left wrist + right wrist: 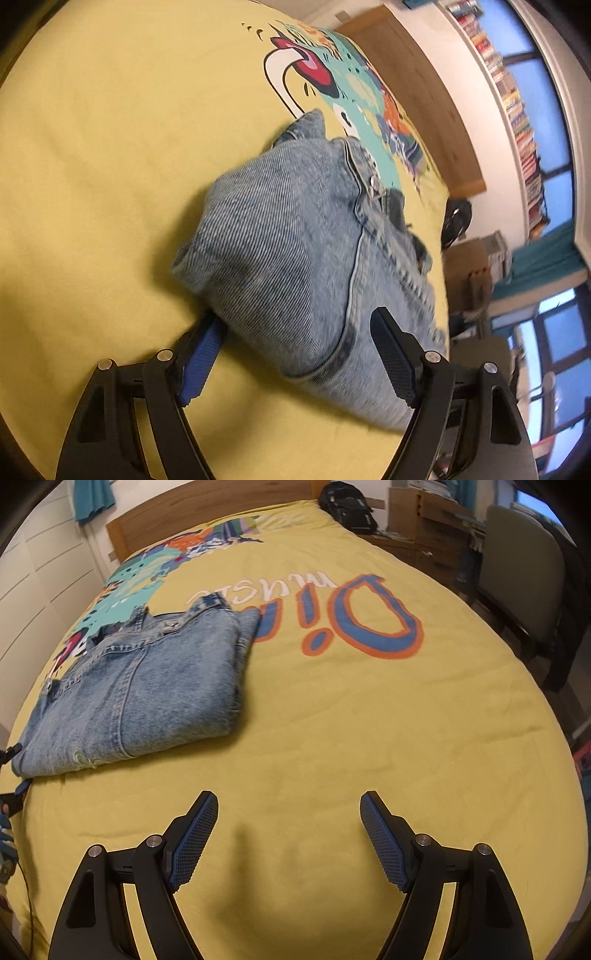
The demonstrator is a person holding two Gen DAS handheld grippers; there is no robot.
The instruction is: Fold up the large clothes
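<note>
**Folded jeans on the bed**

A pair of light blue, stonewashed denim jeans [147, 686] lies folded into a thick, compact, roughly rectangular bundle. The waistband, with a metal button and belt loops, lies at the far end; a side seam runs lengthwise along the top layer.

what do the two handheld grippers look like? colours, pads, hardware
Both match: left gripper and right gripper have black plastic linkage arms with cut-out slots, silver pivot pins, and blue ridged pads on the fingers. No markings or cables visible on either.
</note>
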